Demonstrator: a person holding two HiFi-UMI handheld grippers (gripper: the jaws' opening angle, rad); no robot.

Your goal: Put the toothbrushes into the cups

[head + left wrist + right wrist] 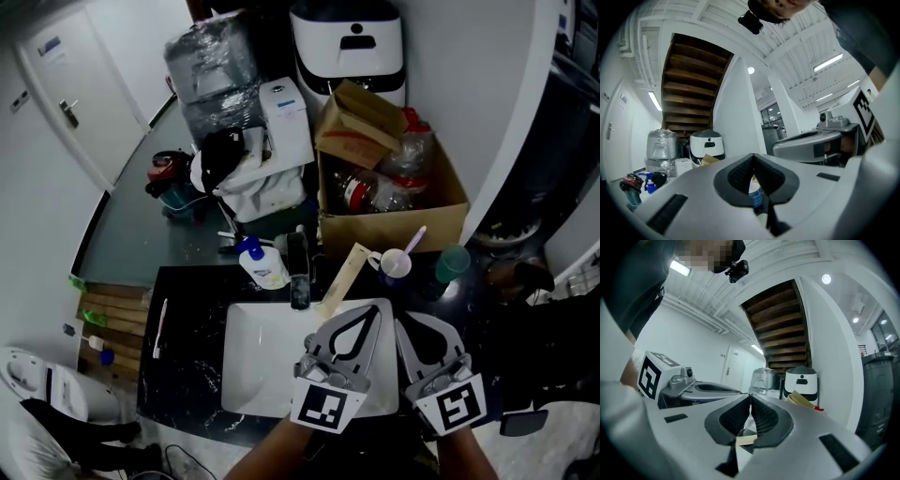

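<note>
On the far left of the dark surface (192,309) a pale toothbrush (159,327) lies flat, well apart from both cups. Further right, a white pump bottle (264,266) stands behind the white sink (251,361).

The left gripper (371,313) hangs over the right part of the sink. In the left gripper view its jaws (752,157) are pressed together at the tips, with nothing held between them. Just beyond its tips a pale wooden strip (342,279) lies slanted across the sink's back corner.

The right gripper (402,325) sits just beside the left one, at the sink's right edge. In the right gripper view its jaws (750,397) are likewise clenched on nothing.

Behind them stands a white cup (395,265) with a pink toothbrush (413,241) leaning out of it. A green cup (452,263) stands near it on the right. A cardboard box (394,220) sits behind both cups.
</note>
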